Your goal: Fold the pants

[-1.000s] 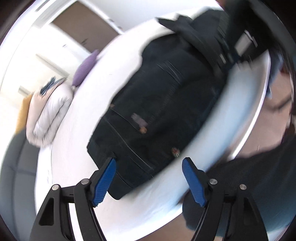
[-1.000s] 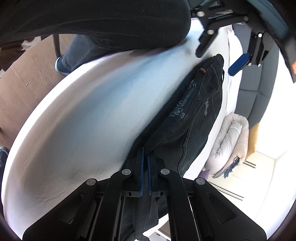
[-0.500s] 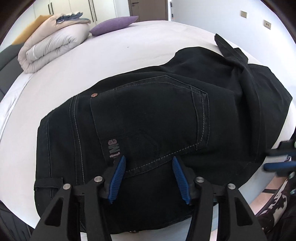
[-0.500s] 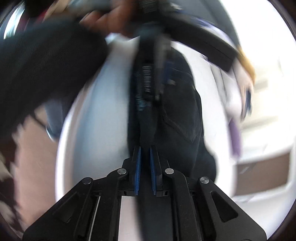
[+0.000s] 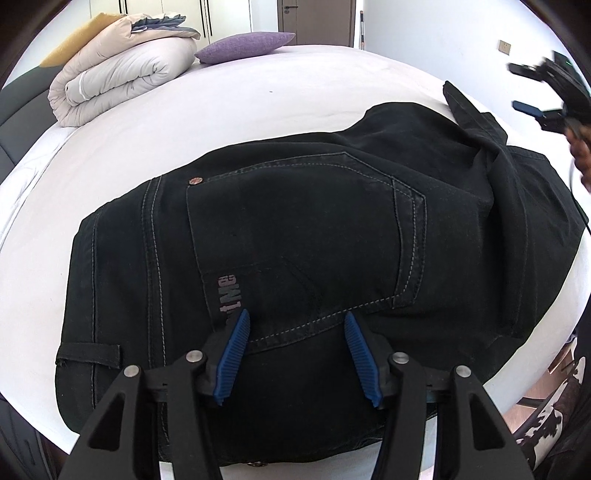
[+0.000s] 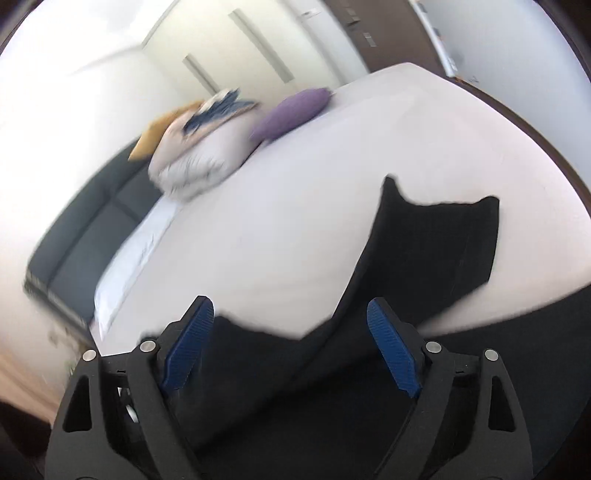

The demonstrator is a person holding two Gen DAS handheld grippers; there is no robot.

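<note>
Filling the middle of the left wrist view, the black jeans (image 5: 295,236) lie folded on the white bed (image 5: 258,96), back pocket up, with a copper rivet (image 5: 194,181) at the pocket's upper left corner and grey lettering (image 5: 227,295) near its lower edge. The left gripper (image 5: 297,354) sits at the bottom centre of the frame, its 2 blue pads parted wide above the pocket seam and holding nothing. A belt loop (image 5: 88,352) shows at lower left. At the upper right edge of that frame the right gripper (image 5: 543,92) appears small and blurred above the leg end of the jeans.

From the right wrist view, which is motion-blurred, the right gripper (image 6: 291,347) has its jaws spread wide and empty, with dark denim (image 6: 436,251) running from between them up to 2 hem corners at right centre.

At upper left in both views a rolled cream duvet (image 5: 122,70) rests on the bed, a blue-grey cloth (image 5: 162,24) on top and a mustard cushion (image 5: 70,44) behind it. A purple pillow (image 5: 245,44) lies just beside it. A dark grey headboard (image 6: 85,236) runs along the left, and white wardrobe doors (image 6: 236,48) and a brown door (image 5: 316,14) stand beyond.
</note>
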